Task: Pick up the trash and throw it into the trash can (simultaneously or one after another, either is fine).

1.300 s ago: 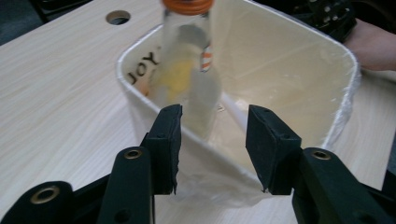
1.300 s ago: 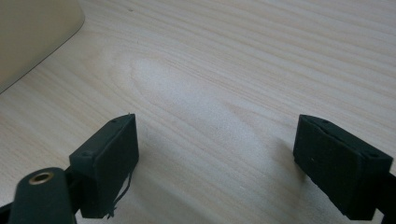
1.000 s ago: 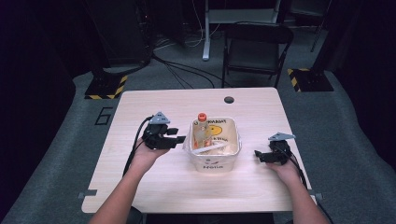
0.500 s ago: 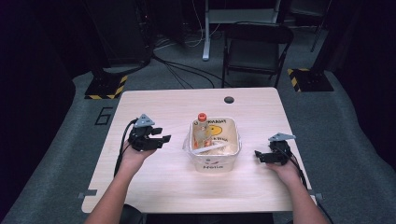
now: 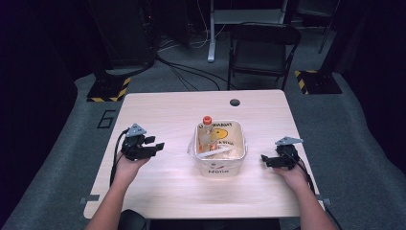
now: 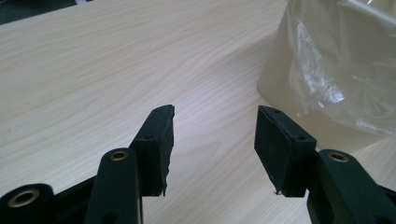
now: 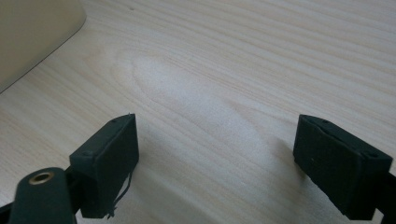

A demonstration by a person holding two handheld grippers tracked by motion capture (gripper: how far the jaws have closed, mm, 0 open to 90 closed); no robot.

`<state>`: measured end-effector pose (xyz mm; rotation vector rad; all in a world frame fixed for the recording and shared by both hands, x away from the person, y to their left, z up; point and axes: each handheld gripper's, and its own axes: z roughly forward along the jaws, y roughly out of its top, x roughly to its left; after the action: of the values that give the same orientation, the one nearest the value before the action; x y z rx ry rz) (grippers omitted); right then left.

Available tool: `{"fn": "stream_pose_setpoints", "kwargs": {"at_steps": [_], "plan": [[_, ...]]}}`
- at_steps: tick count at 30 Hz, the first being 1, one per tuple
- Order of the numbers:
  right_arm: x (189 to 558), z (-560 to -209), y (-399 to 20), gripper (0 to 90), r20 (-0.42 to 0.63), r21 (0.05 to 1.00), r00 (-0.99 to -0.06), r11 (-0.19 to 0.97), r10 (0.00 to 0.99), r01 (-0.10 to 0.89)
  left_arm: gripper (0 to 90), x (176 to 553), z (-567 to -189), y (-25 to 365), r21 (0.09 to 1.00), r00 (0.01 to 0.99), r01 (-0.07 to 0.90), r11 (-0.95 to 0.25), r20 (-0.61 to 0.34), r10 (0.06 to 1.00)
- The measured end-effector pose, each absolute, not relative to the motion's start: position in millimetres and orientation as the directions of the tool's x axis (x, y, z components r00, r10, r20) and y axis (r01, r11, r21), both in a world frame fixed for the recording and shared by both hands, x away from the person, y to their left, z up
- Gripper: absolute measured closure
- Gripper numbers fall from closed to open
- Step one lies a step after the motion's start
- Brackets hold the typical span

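the tub [image 5: 219, 165] sits mid-table, between both grippers and touching neither. the left gripper [image 5: 155, 145], near the left edge, has just been opening with nothing between its jaws. the right gripper [image 5: 263, 159] gapes empty near the right edge.

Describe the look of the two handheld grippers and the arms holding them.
Both the left gripper and the right gripper are black, each topped with a grey three-cornered plate and trailing a black cable back along the arm. Their jaws are black bars with brass-coloured pivot rivets, ending in flat rectangular black pads; a frayed thread hangs from one right pad. The forearms show no sleeves.
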<state>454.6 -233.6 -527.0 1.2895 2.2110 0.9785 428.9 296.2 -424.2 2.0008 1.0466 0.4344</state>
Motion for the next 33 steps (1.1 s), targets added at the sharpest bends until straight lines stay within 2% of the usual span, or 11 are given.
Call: {"fn": "stream_pose_setpoints", "kwargs": {"at_steps": [18,28,33], "plan": [[454.4,-527.0,-233.5,13.4,0.008,0.737,-0.495,0.329,0.869,0.590,46.3,423.5,-470.3,322.8,0.785,0.533,0.567,-0.250,-0.118,0.838],[454.2,-527.0,-233.5,13.4,0.008,0.737,-0.496,0.330,0.869,0.590,46.0,424.1,-477.8,322.0,0.773,0.541,0.566,-0.285,-0.088,0.836],[454.2,-527.0,-233.6,13.3,0.008,0.737,-0.496,0.330,0.868,0.590,46.0,425.6,-492.6,319.4,0.736,0.556,0.596,-0.320,-0.091,0.826]]}}
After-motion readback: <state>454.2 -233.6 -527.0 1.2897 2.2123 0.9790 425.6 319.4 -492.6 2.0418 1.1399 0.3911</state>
